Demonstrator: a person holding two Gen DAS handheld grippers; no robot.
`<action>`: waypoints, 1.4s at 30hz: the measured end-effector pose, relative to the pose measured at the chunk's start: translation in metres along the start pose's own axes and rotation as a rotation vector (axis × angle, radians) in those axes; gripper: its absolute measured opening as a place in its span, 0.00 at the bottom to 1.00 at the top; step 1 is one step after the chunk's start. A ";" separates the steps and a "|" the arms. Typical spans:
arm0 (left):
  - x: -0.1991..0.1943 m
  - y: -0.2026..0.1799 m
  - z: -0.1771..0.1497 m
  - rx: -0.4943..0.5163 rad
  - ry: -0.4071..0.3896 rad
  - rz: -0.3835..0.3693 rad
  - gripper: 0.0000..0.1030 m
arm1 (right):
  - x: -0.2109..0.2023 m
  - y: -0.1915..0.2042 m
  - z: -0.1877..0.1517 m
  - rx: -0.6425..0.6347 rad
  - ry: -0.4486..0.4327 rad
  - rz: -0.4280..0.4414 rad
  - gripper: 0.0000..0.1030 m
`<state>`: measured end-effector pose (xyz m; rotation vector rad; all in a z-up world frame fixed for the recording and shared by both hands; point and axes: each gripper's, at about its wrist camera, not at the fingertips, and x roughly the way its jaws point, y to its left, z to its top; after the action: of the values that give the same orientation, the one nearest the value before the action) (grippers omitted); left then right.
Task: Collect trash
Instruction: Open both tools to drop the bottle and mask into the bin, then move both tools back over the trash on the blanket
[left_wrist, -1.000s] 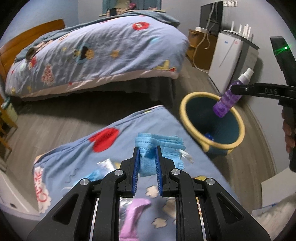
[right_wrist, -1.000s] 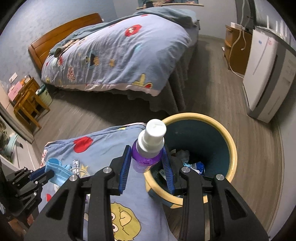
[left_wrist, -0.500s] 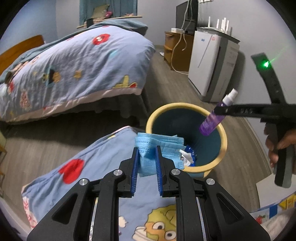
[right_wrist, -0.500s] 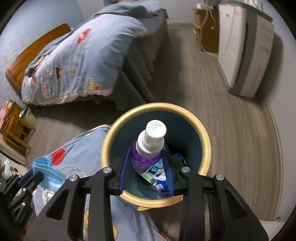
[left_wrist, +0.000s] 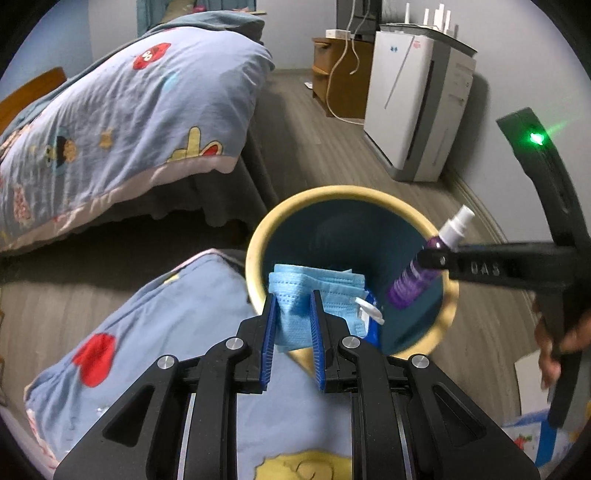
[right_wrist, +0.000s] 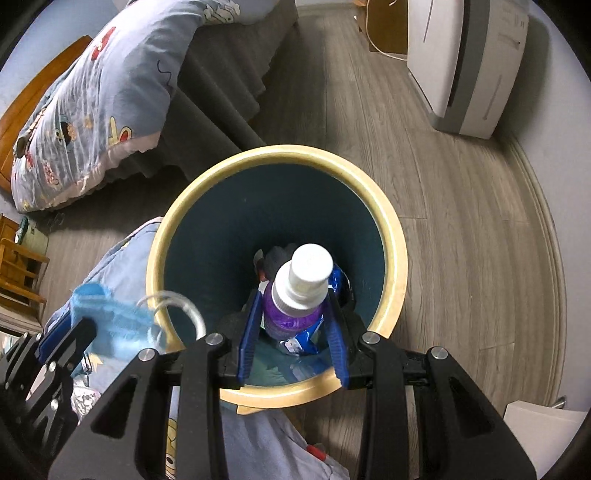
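Over the bin (right_wrist: 384, 221) mouth: right gripper (right_wrist: 291, 325) clamped on purple bottle (right_wrist: 295, 314), left gripper (left_wrist: 293, 321) pinching blue mask (left_wrist: 306, 291) above near rim. Release centred, clear of rim.

A bed (left_wrist: 122, 110) with a cartoon-print quilt (right_wrist: 92, 92) stands on the wood floor (right_wrist: 461, 221). A white appliance (left_wrist: 417, 107) sits by the wall, beside a wooden cabinet (left_wrist: 332, 74).

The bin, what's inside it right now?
Down in the bin lies a shiny blue wrapper and something dark. The purple bottle held above hides the rest of the bottom.
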<state>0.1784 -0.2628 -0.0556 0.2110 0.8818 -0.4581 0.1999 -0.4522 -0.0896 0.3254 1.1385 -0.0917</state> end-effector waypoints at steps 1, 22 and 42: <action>0.003 0.000 0.001 -0.011 -0.004 -0.001 0.22 | 0.001 0.000 0.001 0.003 -0.002 0.001 0.32; -0.011 0.014 -0.018 -0.020 -0.031 0.082 0.92 | -0.028 0.010 0.005 0.001 -0.108 -0.006 0.94; -0.156 0.128 -0.081 -0.088 -0.061 0.225 0.95 | -0.108 0.109 -0.016 -0.165 -0.244 -0.071 0.94</action>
<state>0.0966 -0.0741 0.0143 0.2120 0.8063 -0.2150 0.1664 -0.3540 0.0243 0.1221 0.9093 -0.0966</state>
